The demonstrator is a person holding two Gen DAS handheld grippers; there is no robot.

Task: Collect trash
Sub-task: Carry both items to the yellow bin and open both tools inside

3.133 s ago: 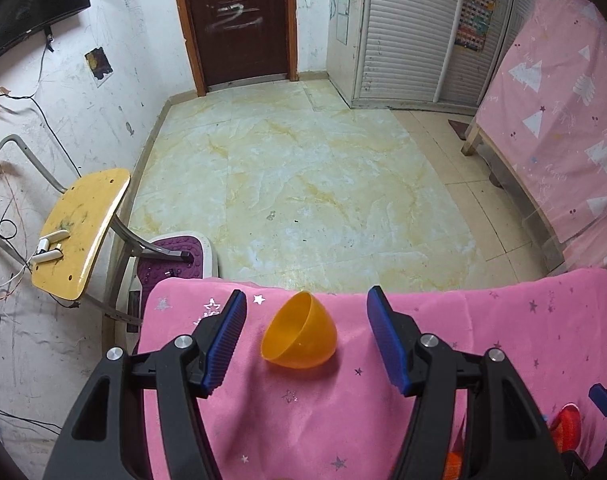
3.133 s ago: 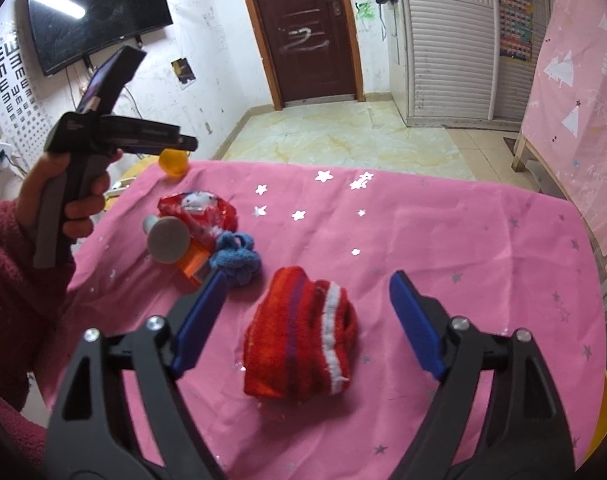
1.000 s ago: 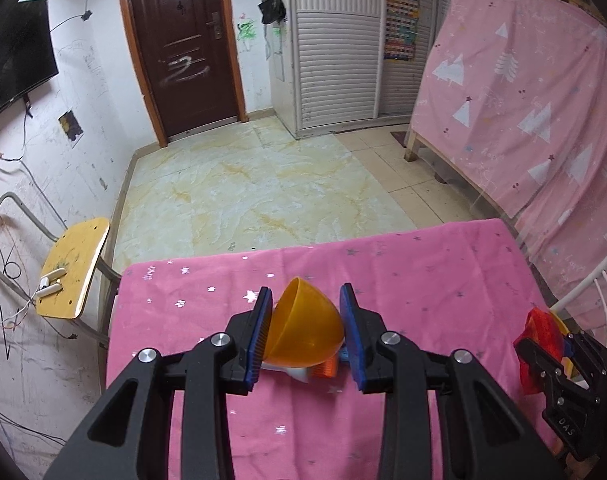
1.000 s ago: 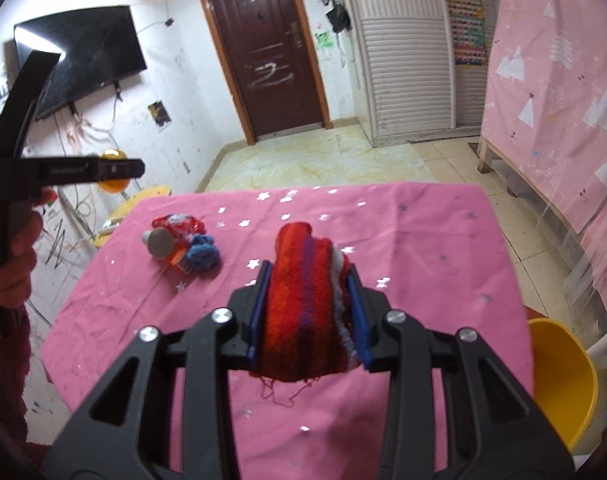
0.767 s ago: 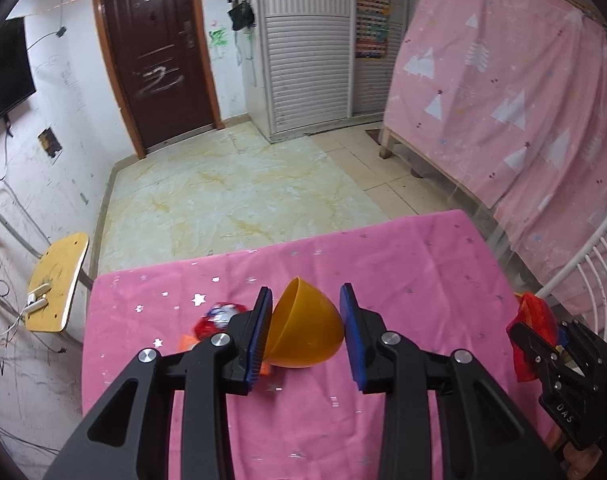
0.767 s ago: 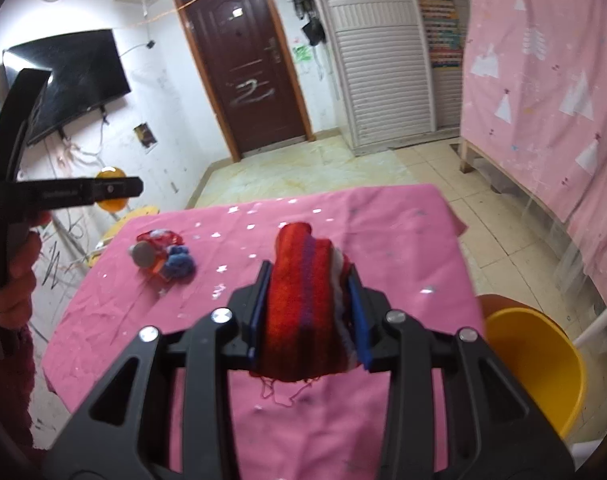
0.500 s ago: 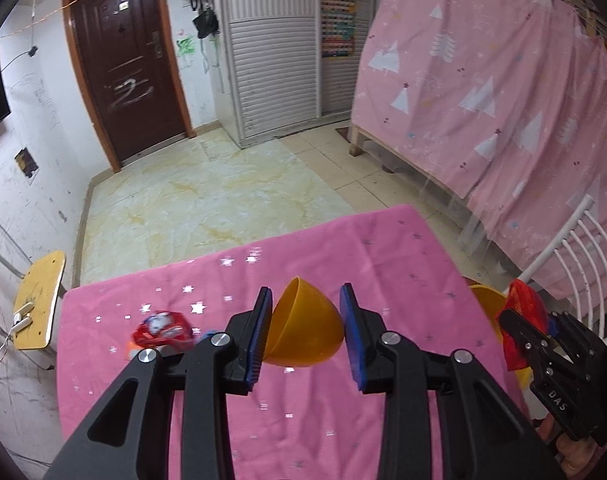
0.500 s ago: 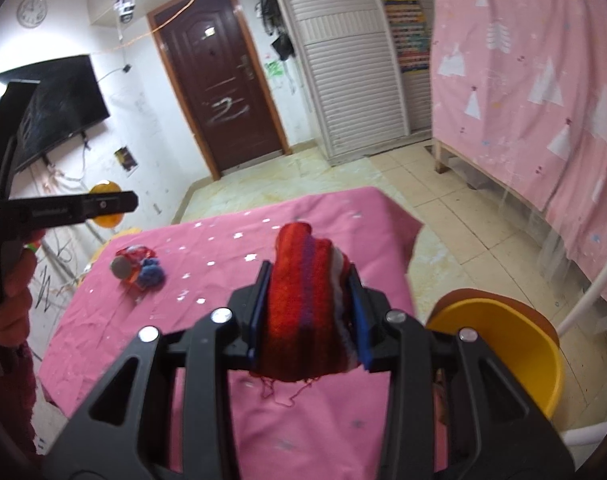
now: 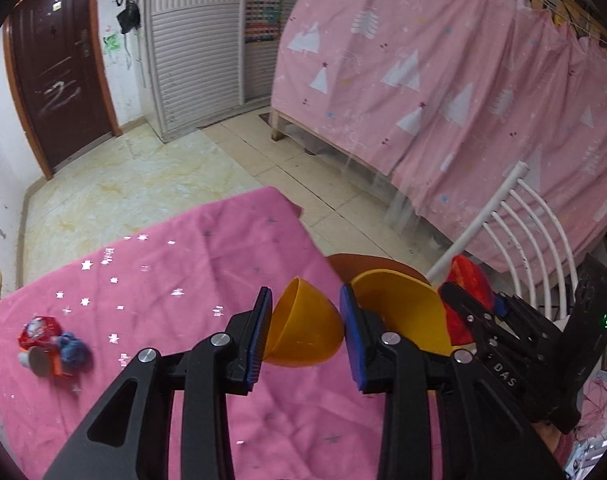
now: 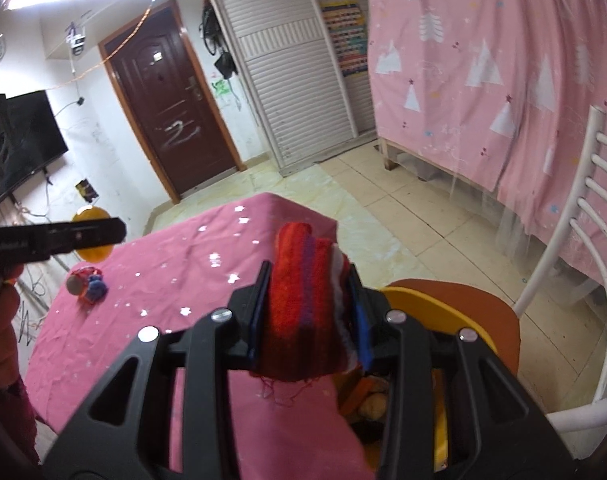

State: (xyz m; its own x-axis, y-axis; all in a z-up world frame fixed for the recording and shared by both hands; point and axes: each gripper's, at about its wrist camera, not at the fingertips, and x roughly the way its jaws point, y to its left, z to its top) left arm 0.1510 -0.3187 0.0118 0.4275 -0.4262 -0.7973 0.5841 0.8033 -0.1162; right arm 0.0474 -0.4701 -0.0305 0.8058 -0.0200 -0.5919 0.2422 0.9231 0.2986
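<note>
**Both grippers loaded, positioned at the yellow bin**

The left gripper (image 9: 305, 332) was clamped on an orange half-shell (image 9: 303, 332), with both blue pads (image 9: 262, 336) pressed against its sides. The shell's open side faced 11 o'clock in the left wrist view. The right gripper (image 10: 309, 316) was clamped on a red striped knitted item (image 10: 303, 320), which stood upright between the jaws, with loose threads hanging below it.

A yellow bin (image 10: 443, 312) stood on the brown seat (image 10: 499, 320) of a white chair (image 10: 583, 248), just beside the edge of the table. In the right wrist view the bin lay at 4 o'clock from the knitted item, partly hidden by the gripper frame; some contents showed inside it, too dim to identify. In the left wrist view the bin (image 9: 399, 308) appeared at 3 o'clock from the half-shell, directly behind the right-hand pad, and the right gripper (image 9: 469, 300) with its red load was beyond the bin.

A pink star-patterned cloth (image 9: 191, 272) covered the table. A small cluster of trash (image 9: 49, 344) (a red wrapper, a blue fuzzy piece and a grey disc) lay on the cloth at 9 o'clock, well apart from both grippers.
</note>
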